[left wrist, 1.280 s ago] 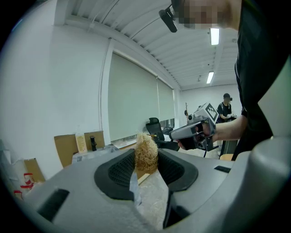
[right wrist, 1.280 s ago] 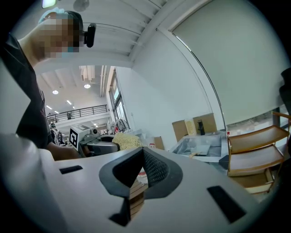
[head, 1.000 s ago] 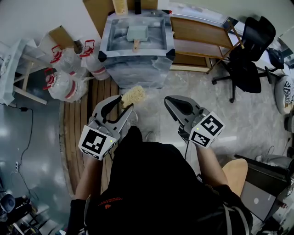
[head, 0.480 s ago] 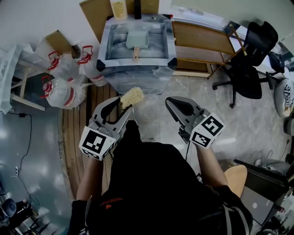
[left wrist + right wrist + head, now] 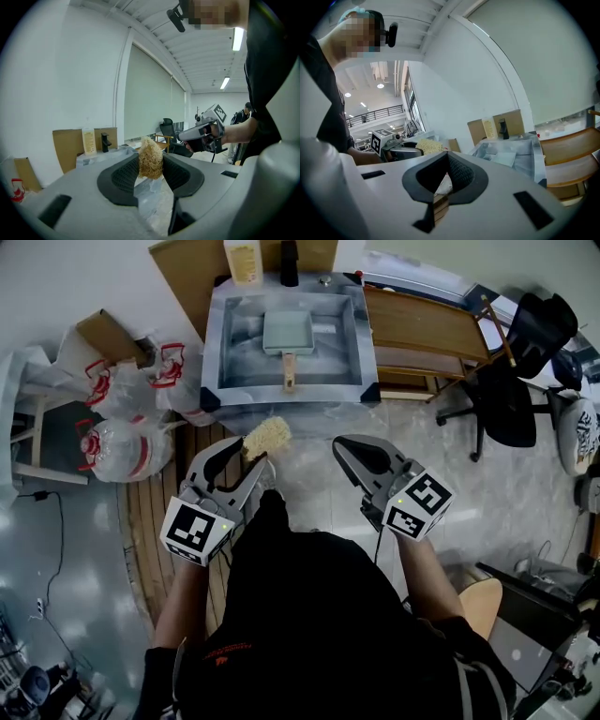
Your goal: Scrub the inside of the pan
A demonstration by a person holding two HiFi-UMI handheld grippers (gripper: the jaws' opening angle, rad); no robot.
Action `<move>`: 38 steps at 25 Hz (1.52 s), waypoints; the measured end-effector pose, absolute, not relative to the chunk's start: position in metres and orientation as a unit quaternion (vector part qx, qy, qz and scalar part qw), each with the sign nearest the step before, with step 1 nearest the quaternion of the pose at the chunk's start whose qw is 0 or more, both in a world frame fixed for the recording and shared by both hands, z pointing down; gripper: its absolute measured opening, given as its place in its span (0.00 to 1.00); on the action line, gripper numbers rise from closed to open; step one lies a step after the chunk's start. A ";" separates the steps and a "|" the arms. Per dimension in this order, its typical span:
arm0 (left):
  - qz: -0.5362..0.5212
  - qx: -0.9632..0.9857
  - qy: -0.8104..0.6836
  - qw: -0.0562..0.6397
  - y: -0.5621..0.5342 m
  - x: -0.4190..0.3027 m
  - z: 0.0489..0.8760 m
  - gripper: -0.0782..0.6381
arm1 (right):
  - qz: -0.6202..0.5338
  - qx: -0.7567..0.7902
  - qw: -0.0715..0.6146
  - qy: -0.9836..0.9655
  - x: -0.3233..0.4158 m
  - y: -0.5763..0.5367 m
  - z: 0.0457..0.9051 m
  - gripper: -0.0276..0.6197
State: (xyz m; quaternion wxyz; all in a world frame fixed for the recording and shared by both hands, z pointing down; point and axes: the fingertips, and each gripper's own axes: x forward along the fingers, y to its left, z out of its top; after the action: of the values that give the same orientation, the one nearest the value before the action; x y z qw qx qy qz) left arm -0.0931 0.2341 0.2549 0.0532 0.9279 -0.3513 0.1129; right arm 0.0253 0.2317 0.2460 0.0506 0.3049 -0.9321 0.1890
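Compared with a second earlier, the steel sink [image 5: 217,345] stood fuller and lower in the head view, its near corners now showing. Both grippers kept almost the same places in that view.

The left gripper [image 5: 251,457] was held forward from my bent left forearm, its marker cube nearest my body and its jaws pointing up toward the sink's near edge. In the left gripper view its jaws were closed on a straw-coloured fibre scrubber [image 5: 151,158], which stuck out above the pads. In the head view the fibre scrubber [image 5: 267,436] sat just short of the sink front.

The right gripper [image 5: 354,454] was carried level with the left on my bent right forearm, pointing the same way. In the right gripper view its jaws [image 5: 446,161] met at the tips with nothing between them.

The pan [image 5: 288,331], square and pale green, lay inside the sink toward its back. Its wooden handle [image 5: 289,371] pointed toward me, and the pan was well apart from both grippers.

A soap bottle [image 5: 244,259] stood on the sink's far edge. Tied plastic bags [image 5: 117,442] lay on the floor to the left, and an office chair [image 5: 516,371] stood to the right.
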 end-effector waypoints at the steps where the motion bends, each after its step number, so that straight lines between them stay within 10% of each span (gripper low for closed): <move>1: 0.112 0.928 -0.350 0.057 0.222 -0.097 0.255 0.33 | 0.192 0.307 0.053 -0.930 0.021 0.221 0.248 0.05; 38: 0.136 0.939 -0.306 0.082 -0.014 -0.140 0.293 0.33 | 0.237 0.340 0.105 -0.904 -0.015 -0.001 0.289 0.05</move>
State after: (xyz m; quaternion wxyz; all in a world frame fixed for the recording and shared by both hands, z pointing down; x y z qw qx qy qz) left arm -0.1402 -0.0136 0.2930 0.0818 0.9388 -0.3058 0.1357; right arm -0.0150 -0.0012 0.2893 0.1047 0.3403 -0.9038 0.2375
